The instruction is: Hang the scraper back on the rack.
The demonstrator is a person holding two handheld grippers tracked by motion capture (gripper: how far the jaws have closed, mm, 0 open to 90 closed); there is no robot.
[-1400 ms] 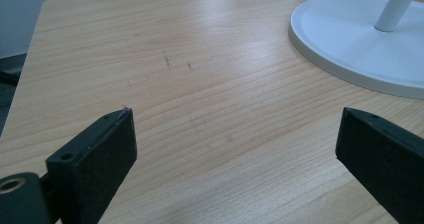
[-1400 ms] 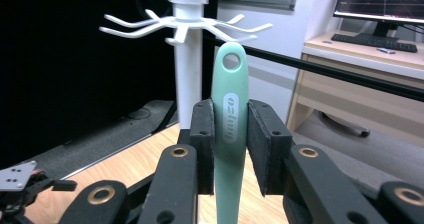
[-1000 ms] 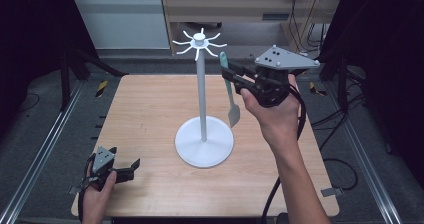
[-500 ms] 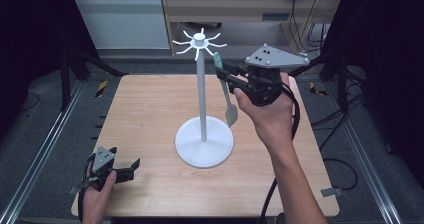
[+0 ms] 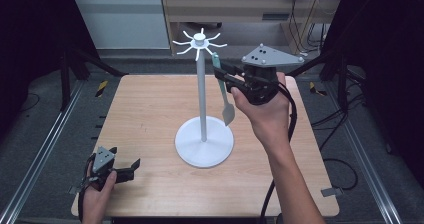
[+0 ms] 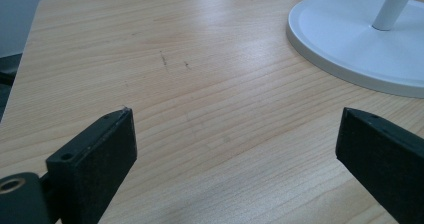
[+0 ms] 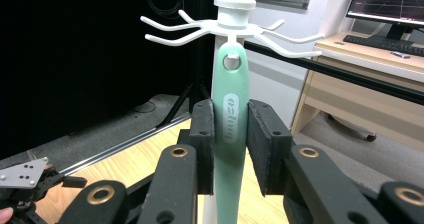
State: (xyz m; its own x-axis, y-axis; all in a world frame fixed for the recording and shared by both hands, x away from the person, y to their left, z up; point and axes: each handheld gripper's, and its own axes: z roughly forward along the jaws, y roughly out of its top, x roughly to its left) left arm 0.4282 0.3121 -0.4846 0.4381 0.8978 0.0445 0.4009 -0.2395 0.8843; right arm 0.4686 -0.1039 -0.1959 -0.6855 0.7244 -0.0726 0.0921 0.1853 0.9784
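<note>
even overhead light, dark surrounds, mild blur.

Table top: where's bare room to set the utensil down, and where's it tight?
Bare wood on the table left of the white stand, up to the far-left corner, and along the right edge. Tight: around the stand's base, under the right gripper holding the green utensil, and the near-left corner by the left gripper.
</note>
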